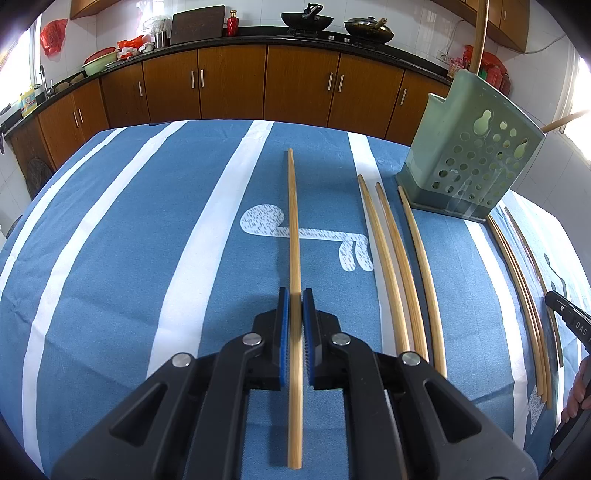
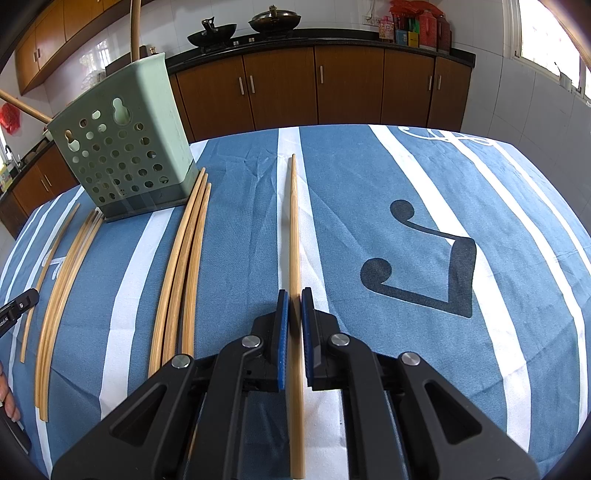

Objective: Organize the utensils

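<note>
My left gripper (image 1: 295,291) is shut on a long bamboo chopstick (image 1: 293,221) that runs straight away from me over the blue striped tablecloth (image 1: 147,221). In the right wrist view my right gripper (image 2: 294,291) is likewise shut on another chopstick (image 2: 294,221). I cannot tell whether either stick is off the cloth. The green perforated utensil holder (image 1: 476,158) (image 2: 125,155) stands upright between the two grippers. A chopstick (image 1: 480,37) (image 2: 136,29) rises from its top. Loose chopsticks (image 1: 391,266) (image 2: 181,273) lie beside the holder.
More chopsticks (image 1: 524,288) (image 2: 62,288) lie in a bundle on the cloth. The other gripper's black tip (image 1: 569,317) (image 2: 18,306) and a person's fingers (image 1: 578,391) show at each frame's edge. Wooden cabinets (image 1: 295,81), a counter and woks (image 1: 306,18) lie beyond the table.
</note>
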`<action>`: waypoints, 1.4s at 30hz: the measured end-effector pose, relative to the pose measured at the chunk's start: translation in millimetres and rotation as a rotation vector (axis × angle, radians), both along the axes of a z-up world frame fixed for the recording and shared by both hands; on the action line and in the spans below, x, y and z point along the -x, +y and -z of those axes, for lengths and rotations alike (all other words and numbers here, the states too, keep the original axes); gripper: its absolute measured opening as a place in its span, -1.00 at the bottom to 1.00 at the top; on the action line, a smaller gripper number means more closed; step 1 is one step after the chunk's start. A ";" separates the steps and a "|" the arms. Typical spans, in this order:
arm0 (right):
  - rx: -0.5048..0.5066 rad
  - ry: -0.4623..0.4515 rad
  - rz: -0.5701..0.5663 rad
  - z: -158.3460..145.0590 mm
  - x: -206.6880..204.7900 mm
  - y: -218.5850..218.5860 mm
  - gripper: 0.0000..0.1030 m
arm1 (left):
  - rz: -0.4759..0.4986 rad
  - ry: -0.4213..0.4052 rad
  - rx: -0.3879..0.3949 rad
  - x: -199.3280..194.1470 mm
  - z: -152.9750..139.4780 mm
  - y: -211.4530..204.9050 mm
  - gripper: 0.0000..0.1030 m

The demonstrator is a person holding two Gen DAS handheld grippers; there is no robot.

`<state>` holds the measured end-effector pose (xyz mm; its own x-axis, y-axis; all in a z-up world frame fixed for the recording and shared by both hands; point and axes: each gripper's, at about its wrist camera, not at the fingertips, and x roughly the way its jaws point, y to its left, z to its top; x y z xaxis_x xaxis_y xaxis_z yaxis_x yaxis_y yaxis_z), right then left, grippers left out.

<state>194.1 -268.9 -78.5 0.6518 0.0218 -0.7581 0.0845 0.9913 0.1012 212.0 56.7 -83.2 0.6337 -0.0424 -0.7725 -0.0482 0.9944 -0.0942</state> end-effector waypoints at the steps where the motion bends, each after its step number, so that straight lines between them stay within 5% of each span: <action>1: 0.006 0.000 -0.001 -0.1 0.8 0.4 -0.84 | 0.001 0.000 -0.002 0.2 0.0 -0.2 -0.81; 34: -0.006 0.000 -0.023 -0.3 18.7 -0.5 -0.85 | 0.072 0.013 -0.069 28.8 0.5 -6.2 -0.85; 42: -0.041 -0.057 -0.004 -16.9 33.4 -11.0 -0.85 | 0.086 -0.018 -0.045 39.9 -14.2 -0.9 -0.85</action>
<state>160.7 -279.9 -61.6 0.6940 0.0545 -0.7179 0.0733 0.9866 0.1458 172.1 55.8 -69.1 0.6429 -0.0623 -0.7634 0.0383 0.9981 -0.0492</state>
